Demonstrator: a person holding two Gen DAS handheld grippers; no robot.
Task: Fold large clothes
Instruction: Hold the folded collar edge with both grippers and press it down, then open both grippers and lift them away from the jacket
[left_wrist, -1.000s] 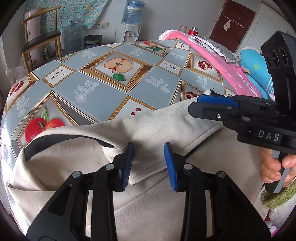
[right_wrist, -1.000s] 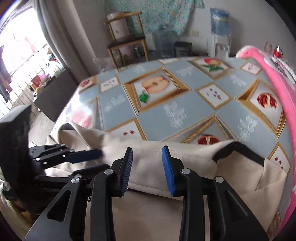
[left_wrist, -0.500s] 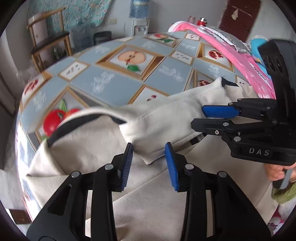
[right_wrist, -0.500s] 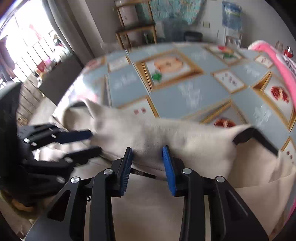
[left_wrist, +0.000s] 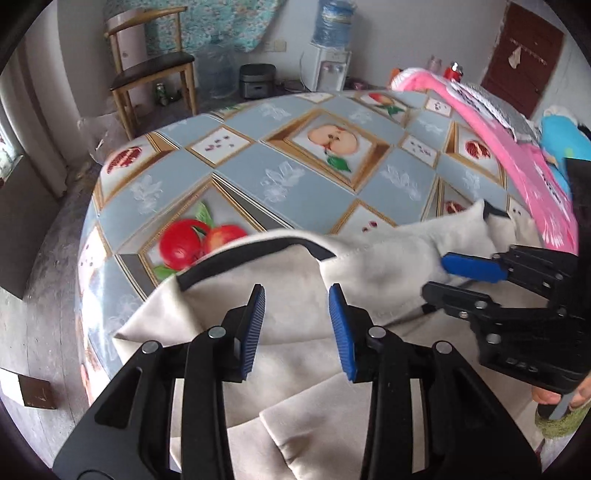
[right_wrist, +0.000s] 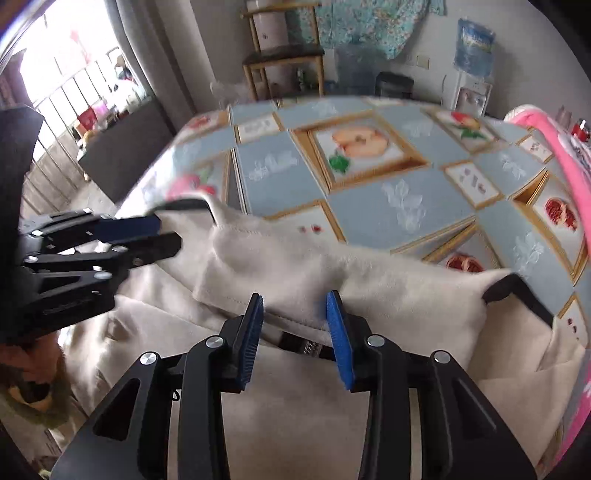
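Observation:
A cream garment with black trim (left_wrist: 373, 266) lies bunched on the near edge of the fruit-patterned table (left_wrist: 295, 177). It also shows in the right wrist view (right_wrist: 332, 273). My left gripper (left_wrist: 297, 325) is open, its blue pads just above the cloth by the black-edged cuff. My right gripper (right_wrist: 295, 332) is open over the folded hem of the garment. Each gripper shows in the other's view, the right one (left_wrist: 454, 280) and the left one (right_wrist: 162, 236), both with jaws apart beside the cloth.
A pink cloth (left_wrist: 517, 147) lies along the table's right side. A wooden chair (left_wrist: 151, 70), a water dispenser (left_wrist: 328, 55) and a dark door (left_wrist: 524, 55) stand beyond the table. The table's left edge drops to the floor.
Both grippers have drawn back and up from the table. The garment's near fold has been pulled toward me and bunched up. Both stay open.

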